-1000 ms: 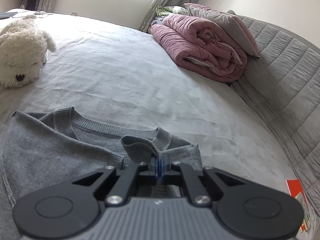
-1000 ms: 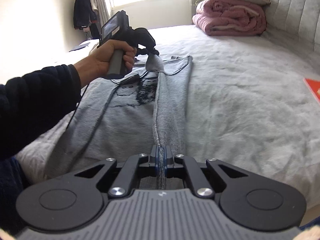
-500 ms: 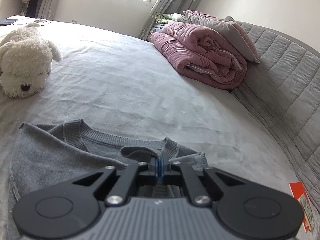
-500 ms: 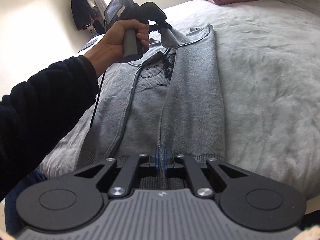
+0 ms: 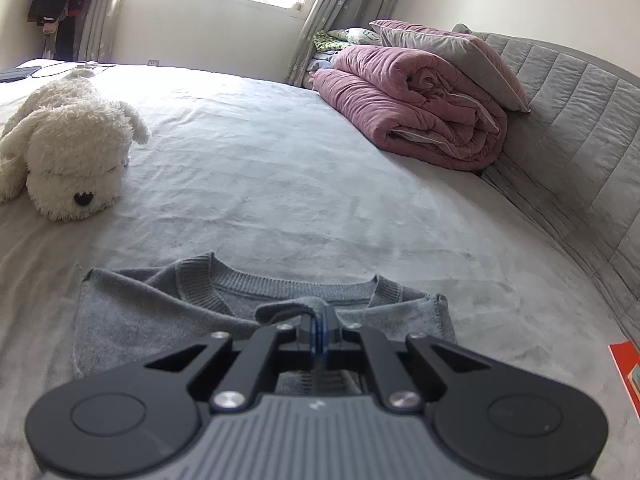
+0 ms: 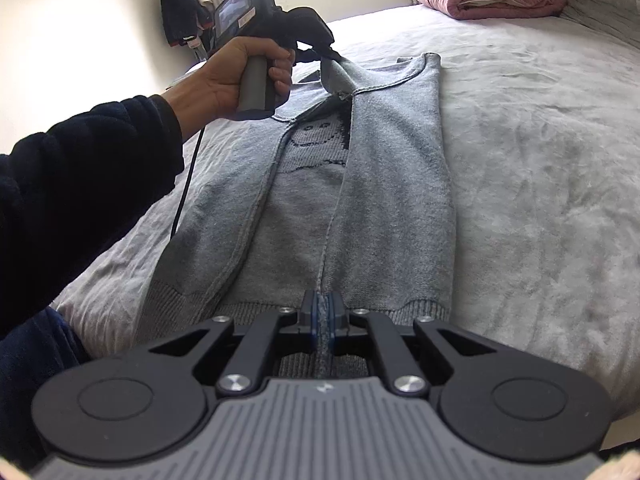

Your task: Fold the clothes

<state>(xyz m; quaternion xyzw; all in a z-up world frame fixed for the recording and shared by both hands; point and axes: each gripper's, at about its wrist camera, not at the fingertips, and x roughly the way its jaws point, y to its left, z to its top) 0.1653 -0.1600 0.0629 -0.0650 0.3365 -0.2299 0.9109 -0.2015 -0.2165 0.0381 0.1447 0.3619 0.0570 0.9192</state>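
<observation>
A grey knit sweater (image 6: 392,184) with a dark face print lies front up on the grey bed, its right side folded over toward the middle. My right gripper (image 6: 322,312) is shut on the folded edge at the ribbed hem. In the left wrist view the sweater (image 5: 152,320) shows its ribbed collar, and my left gripper (image 5: 318,326) is shut on a pinch of cloth just below that collar. In the right wrist view the left gripper (image 6: 324,56) is held by a hand (image 6: 236,76) and lifts the shoulder edge slightly.
A white plush dog (image 5: 68,152) lies at the left of the bed. A folded pink quilt (image 5: 416,108) and a grey pillow (image 5: 460,60) sit by the padded headboard (image 5: 580,120). An orange card (image 5: 626,372) lies at the right. A dark sleeve (image 6: 80,184) fills the left.
Both grippers have carried the right side of the sweater leftward over the body and lowered it. The folded flap now lies wider and flatter across the front.
</observation>
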